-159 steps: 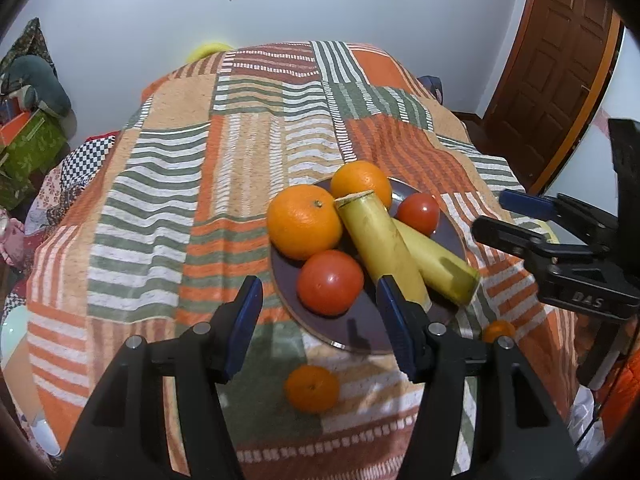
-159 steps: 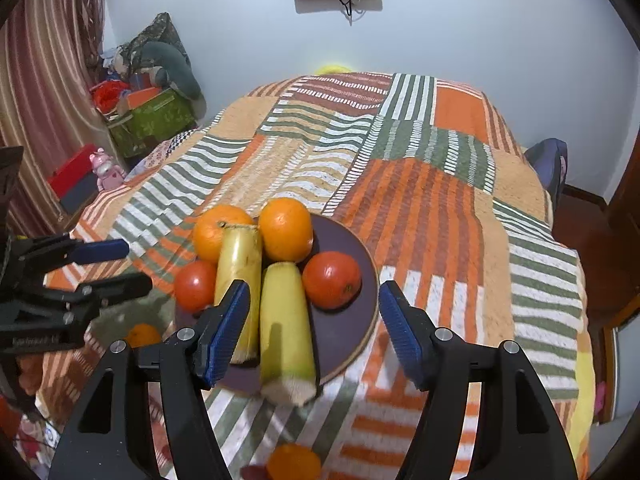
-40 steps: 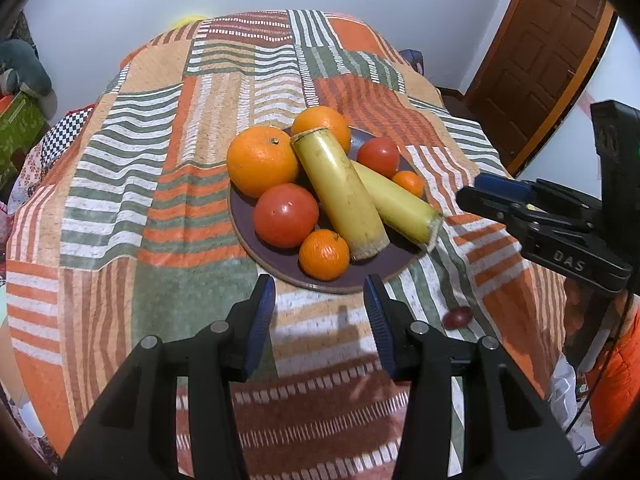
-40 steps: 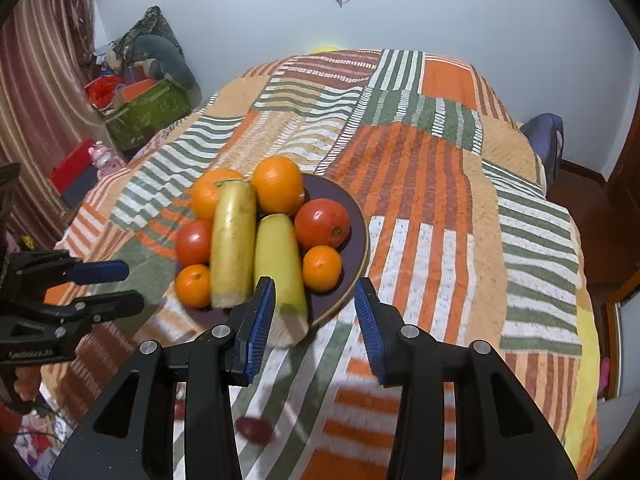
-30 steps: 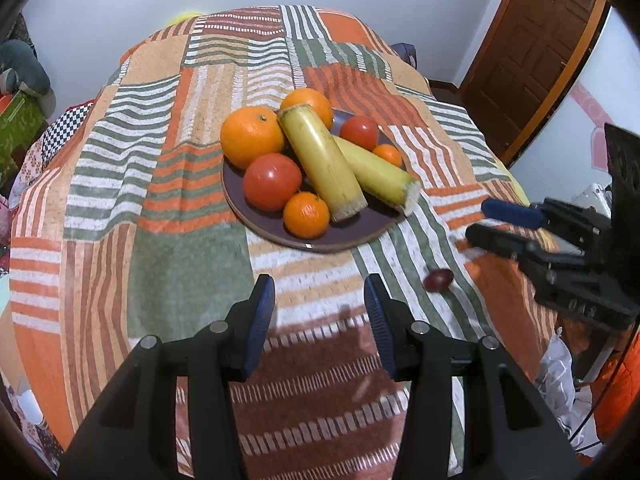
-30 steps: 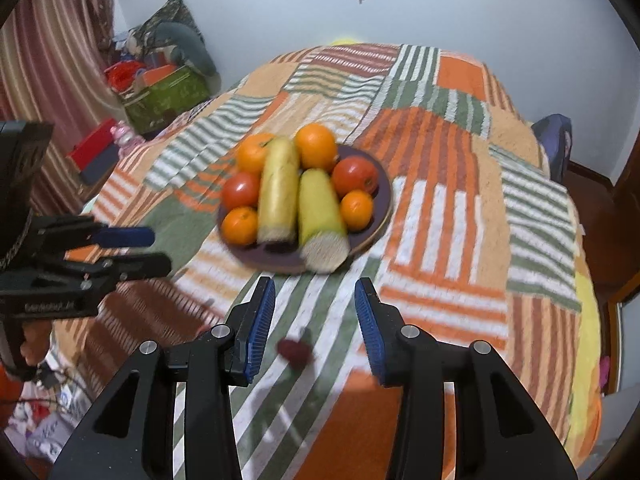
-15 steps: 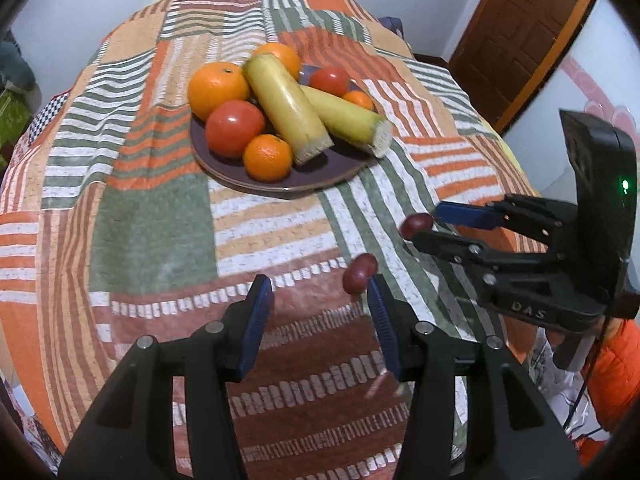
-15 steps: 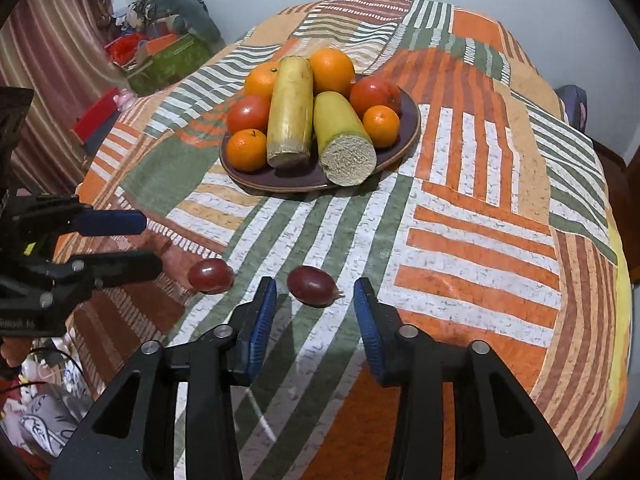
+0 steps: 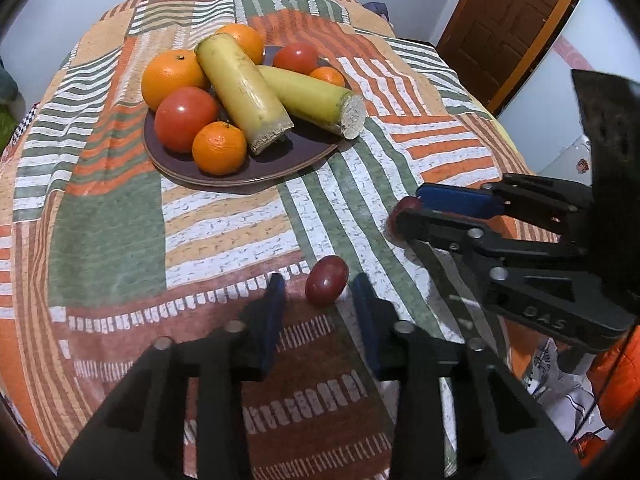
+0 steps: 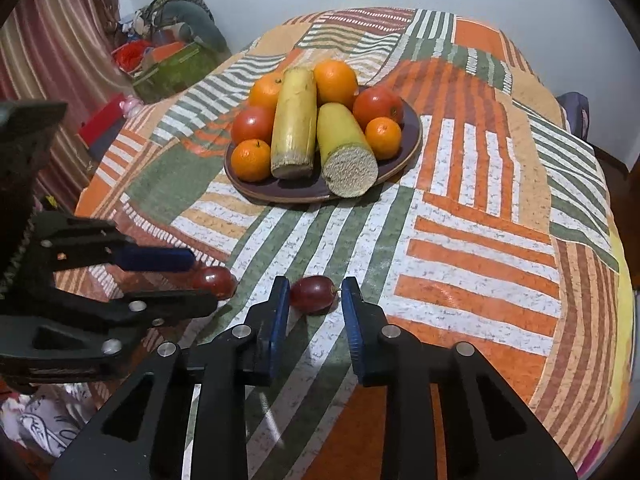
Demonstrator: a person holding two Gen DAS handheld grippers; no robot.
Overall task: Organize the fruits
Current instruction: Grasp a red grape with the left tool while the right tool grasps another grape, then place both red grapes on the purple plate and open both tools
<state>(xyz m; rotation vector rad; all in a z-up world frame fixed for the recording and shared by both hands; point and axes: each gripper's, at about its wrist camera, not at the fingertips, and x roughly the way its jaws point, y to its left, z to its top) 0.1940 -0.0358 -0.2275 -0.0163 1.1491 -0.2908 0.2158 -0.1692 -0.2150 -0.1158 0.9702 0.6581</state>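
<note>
Two dark red grapes lie on the patchwork cloth near its front edge. My left gripper (image 9: 319, 294) is open with one grape (image 9: 326, 281) between its fingertips; that grape also shows in the right wrist view (image 10: 213, 281). My right gripper (image 10: 312, 298) is open around the other grape (image 10: 313, 293), which peeks out at its tips in the left wrist view (image 9: 401, 211). Further back a dark plate (image 10: 408, 148) holds oranges, tomatoes, small mandarins and two yellow-green cane pieces (image 10: 294, 124).
The striped orange, green and white cloth (image 10: 480, 216) covers a rounded surface that drops off at the edges. A brown door (image 9: 504, 24) stands at the right; boxes and clutter (image 10: 168, 64) lie on the floor at the left.
Both grippers have moved down and forward to the cloth, each closing in on a grape. The plate now sits further away and higher in both views.
</note>
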